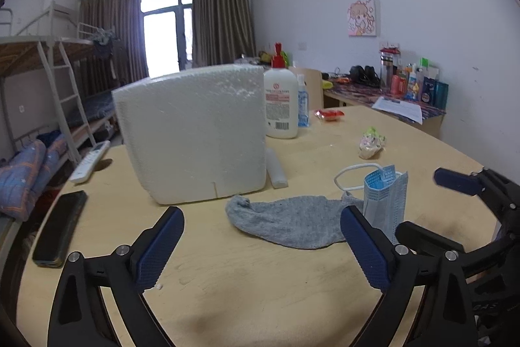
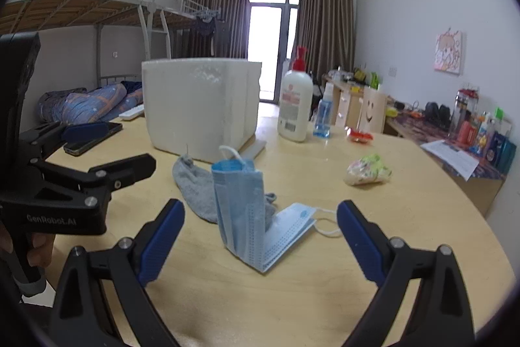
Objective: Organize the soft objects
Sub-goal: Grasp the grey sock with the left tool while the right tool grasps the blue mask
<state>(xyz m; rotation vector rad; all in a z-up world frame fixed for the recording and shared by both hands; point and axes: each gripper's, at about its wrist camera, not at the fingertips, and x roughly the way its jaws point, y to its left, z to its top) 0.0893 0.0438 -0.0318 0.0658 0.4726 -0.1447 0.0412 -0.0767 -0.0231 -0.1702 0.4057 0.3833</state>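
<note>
White walls (image 2: pixel 406 5) and a white ceiling enclose the room. At the far end, a bright glass door (image 2: pixel 274 34) stands between brown curtains (image 2: pixel 325 31). Metal bunk beds (image 2: pixel 81 8) line the left wall, with a blue quilt (image 2: pixel 87 103) on a lower bunk. A cartoon picture (image 2: pixel 448 52) hangs on the right wall above a cluttered side desk (image 2: pixel 455 145). The pale wooden worktop (image 2: pixel 325 265) fills the near view.

A dormitory room: metal bunk beds (image 2: pixel 97 8), curtained balcony door (image 2: pixel 273 34), cluttered wooden desk (image 2: pixel 455 152).

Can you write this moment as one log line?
left tool: open, empty | right tool: open, empty | grey sock, blue mask: on table
</note>
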